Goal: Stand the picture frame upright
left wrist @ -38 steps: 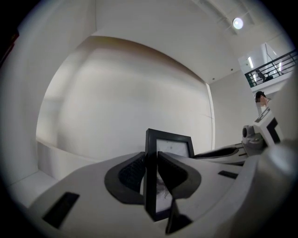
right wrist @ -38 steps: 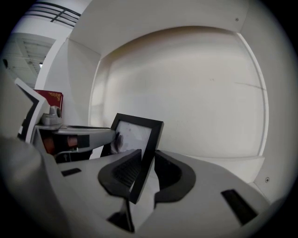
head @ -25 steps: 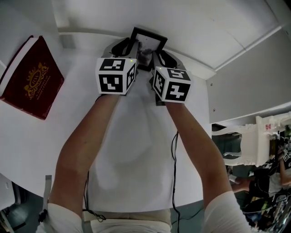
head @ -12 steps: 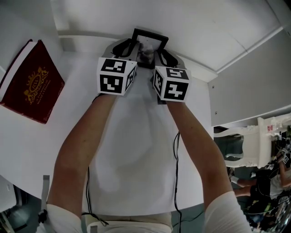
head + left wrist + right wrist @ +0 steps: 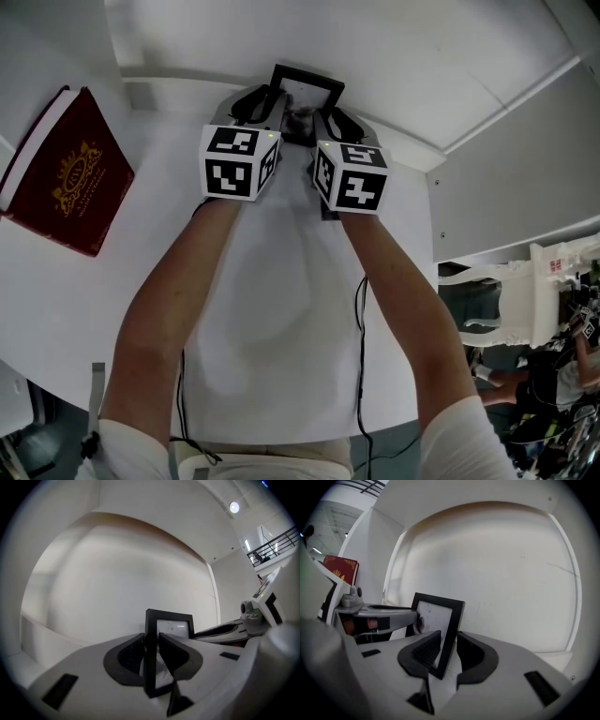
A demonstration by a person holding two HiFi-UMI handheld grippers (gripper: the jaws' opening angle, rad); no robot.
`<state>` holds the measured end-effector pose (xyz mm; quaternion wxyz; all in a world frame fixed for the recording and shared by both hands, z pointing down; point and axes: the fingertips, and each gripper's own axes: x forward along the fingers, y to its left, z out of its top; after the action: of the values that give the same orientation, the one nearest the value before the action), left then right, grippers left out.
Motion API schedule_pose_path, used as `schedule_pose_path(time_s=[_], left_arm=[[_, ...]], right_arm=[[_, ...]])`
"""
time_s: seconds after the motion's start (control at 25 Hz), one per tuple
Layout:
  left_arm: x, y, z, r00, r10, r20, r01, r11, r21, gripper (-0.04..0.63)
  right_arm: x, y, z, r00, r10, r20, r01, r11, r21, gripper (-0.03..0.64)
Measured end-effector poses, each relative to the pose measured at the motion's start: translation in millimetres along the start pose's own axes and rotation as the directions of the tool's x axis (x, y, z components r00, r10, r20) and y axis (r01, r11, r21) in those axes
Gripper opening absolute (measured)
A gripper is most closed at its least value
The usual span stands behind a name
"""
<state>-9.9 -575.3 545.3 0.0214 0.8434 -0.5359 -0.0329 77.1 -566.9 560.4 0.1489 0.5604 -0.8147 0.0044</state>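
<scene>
Head view: a dark red book with gold print is lying flat on the white bench, far left, well apart from the work.

Both forearms are reaching straight ahead, side by side. The left gripper is pointing level at the far side of the bench, with its marker cube facing up.

Left gripper view: the left gripper is holding the black frame by its left side bar. Both jaws are pressing narrowly on that bar, one on the front and one on the back.

The frame is standing roughly upright between the two grippers, close in front of the white wall, picture side facing the person. I cannot tell whether its bottom edge is resting on the bench.

The right gripper is sitting just beside the left one and tipping slightly down.

Right gripper view: the right gripper is straddling the right side bar of the frame. Its jaws have just been opening. The bar is standing between them, with a gap showing at the right-hand jaw, so the grip on this side is loose.
</scene>
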Motion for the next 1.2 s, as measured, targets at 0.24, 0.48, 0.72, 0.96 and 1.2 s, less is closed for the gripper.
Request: schedule_pose_path(time_s=[0.24, 0.48, 0.72, 0.96, 1.2], left_arm=[[-1.1, -1.3, -0.3, 1.000, 0.001, -0.009, -0.001, 1.000, 0.001, 0.091], [-2.6, -1.0, -1.0, 1.000, 0.004, -0.018, -0.004, 1.000, 0.002, 0.092], [-1.1, -2.1, 0.9, 1.000, 0.002, -0.025, -0.002, 1.000, -0.002, 0.097], [-3.4, 1.0, 3.3, 0.999, 0.019, -0.037, -0.019, 1.000, -0.006, 0.109], [-11.6, -4.4, 2.7, 0.997, 0.011, -0.070, -0.011, 1.000, 0.001, 0.114]], right_arm=[[0.6, 2.3, 0.7, 1.000, 0.006, -0.011, -0.006, 1.000, 0.006, 0.140], [0.7, 4.7, -0.1, 1.000, 0.004, -0.024, -0.004, 1.000, -0.001, 0.166], [0.3, -1.3, -0.8, 0.999, -0.002, -0.033, 0.002, 1.000, 0.004, 0.186], [-1.4, -1.7, 3.1, 0.999, 0.007, -0.036, -0.007, 1.000, 0.008, 0.193], [-9.0, -1.9, -2.5, 0.998, 0.006, -0.065, -0.005, 1.000, 0.028, 0.202]])
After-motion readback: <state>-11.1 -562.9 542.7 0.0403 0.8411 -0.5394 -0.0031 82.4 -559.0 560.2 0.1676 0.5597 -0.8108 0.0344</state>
